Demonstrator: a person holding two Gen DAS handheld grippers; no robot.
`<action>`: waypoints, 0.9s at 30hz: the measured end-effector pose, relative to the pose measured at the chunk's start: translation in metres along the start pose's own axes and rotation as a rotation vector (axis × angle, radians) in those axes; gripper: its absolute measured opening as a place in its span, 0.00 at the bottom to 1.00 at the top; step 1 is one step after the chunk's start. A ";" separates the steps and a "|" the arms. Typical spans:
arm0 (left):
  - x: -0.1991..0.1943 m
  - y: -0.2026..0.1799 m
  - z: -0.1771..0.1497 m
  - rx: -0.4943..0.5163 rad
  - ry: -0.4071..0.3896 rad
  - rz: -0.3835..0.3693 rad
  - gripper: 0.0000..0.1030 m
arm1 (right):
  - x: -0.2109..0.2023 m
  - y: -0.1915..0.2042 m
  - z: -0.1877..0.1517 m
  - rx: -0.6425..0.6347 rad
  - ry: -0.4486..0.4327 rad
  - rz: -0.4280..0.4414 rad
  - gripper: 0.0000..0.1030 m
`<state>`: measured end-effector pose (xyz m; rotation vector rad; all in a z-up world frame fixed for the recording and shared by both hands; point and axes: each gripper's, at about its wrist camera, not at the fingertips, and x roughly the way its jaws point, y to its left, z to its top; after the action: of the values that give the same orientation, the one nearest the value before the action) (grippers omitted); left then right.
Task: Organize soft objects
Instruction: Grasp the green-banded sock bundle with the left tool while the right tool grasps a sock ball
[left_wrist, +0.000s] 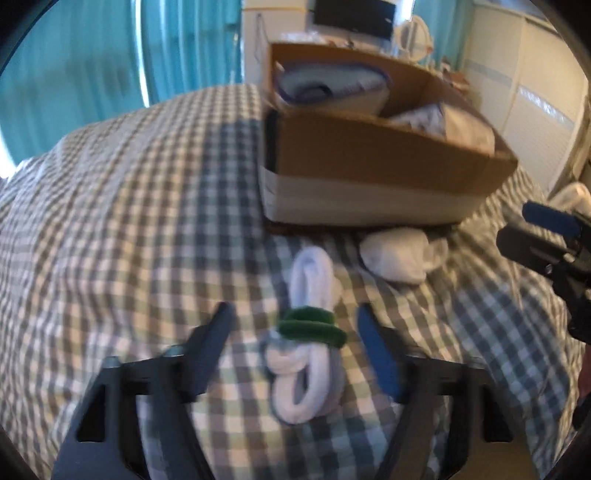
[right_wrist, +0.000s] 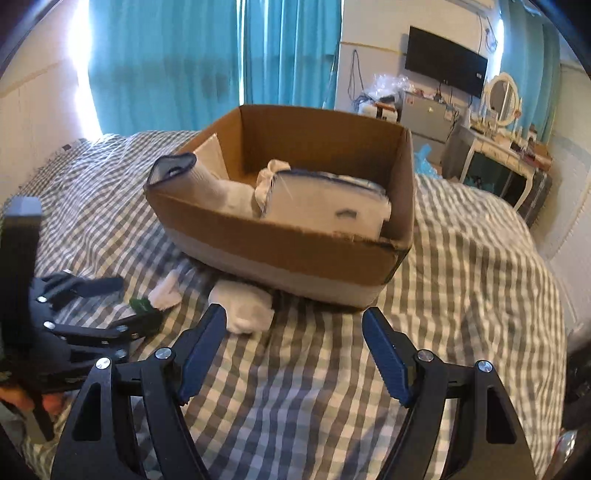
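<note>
A white sock bundle with a green band (left_wrist: 308, 343) lies on the checked bedspread, between the wide-open fingers of my left gripper (left_wrist: 295, 321); nothing is held. A second white rolled sock (left_wrist: 397, 254) lies in front of the cardboard box (left_wrist: 369, 166), and shows in the right wrist view (right_wrist: 243, 304) just ahead of my right gripper (right_wrist: 295, 325), which is open and empty. The box (right_wrist: 288, 240) holds a white sock with a dark cuff (right_wrist: 199, 181) and folded white cloth (right_wrist: 325, 203). The left gripper (right_wrist: 85, 314) appears at the left of the right wrist view.
The checked bedspread (right_wrist: 461, 277) covers the bed. Teal curtains (right_wrist: 166, 66) hang behind. A wall TV (right_wrist: 445, 61), small fridge (right_wrist: 428, 118) and dressing table with mirror (right_wrist: 502, 140) stand at the back right. The right gripper (left_wrist: 554, 240) enters the left wrist view at right.
</note>
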<state>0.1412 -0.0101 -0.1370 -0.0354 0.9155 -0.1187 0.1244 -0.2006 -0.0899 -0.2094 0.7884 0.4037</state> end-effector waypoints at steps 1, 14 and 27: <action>0.005 -0.003 -0.001 0.008 0.020 -0.007 0.32 | 0.003 0.001 -0.001 -0.006 0.010 0.004 0.74; -0.016 0.010 0.015 -0.003 -0.040 0.012 0.31 | 0.062 0.040 -0.001 -0.052 0.106 0.047 0.73; -0.034 0.030 0.024 -0.076 -0.035 0.045 0.31 | 0.083 0.047 0.001 -0.036 0.171 0.091 0.23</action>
<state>0.1426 0.0234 -0.0981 -0.0867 0.8846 -0.0411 0.1577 -0.1354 -0.1507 -0.2446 0.9616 0.4905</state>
